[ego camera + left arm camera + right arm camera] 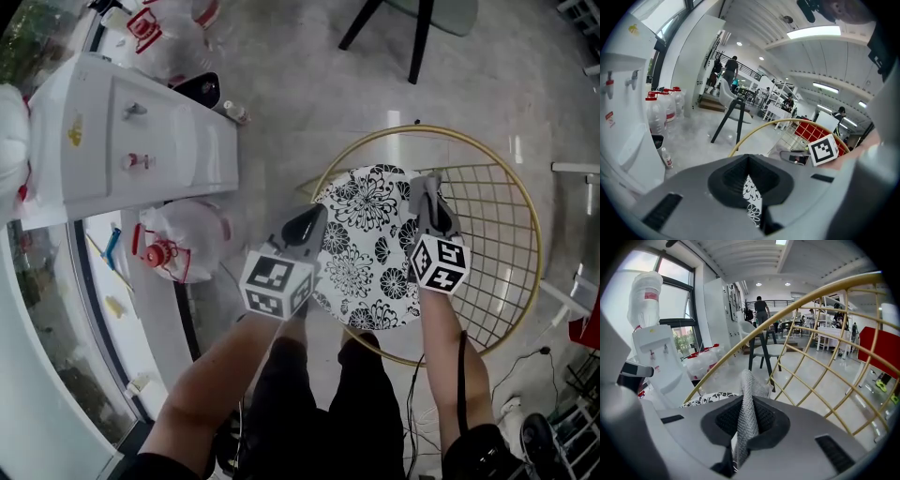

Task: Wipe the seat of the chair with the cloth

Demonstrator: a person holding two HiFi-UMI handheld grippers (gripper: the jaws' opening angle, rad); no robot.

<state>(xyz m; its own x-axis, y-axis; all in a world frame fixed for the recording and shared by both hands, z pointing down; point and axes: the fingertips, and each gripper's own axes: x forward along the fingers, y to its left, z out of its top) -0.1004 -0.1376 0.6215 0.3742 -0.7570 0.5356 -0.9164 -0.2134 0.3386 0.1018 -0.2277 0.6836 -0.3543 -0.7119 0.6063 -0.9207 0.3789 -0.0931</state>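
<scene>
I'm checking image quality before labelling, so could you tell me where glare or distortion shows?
Head view: sharp, with glare patches on the floor beyond the chair. Left gripper view: fisheye-bent, ceiling light blown out. Right gripper view: fisheye-bent, dark corners.

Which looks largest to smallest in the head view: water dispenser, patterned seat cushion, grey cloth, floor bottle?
1. water dispenser
2. patterned seat cushion
3. grey cloth
4. floor bottle
The dispenser's top sits nearer the camera, so its lead over the cushion is unsure.

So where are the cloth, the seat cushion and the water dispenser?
cloth [748, 390], right gripper view, its grey upright fold.
seat cushion [361, 234], head view, middle of its flowered top.
water dispenser [159, 141], head view, its white front panel.
</scene>
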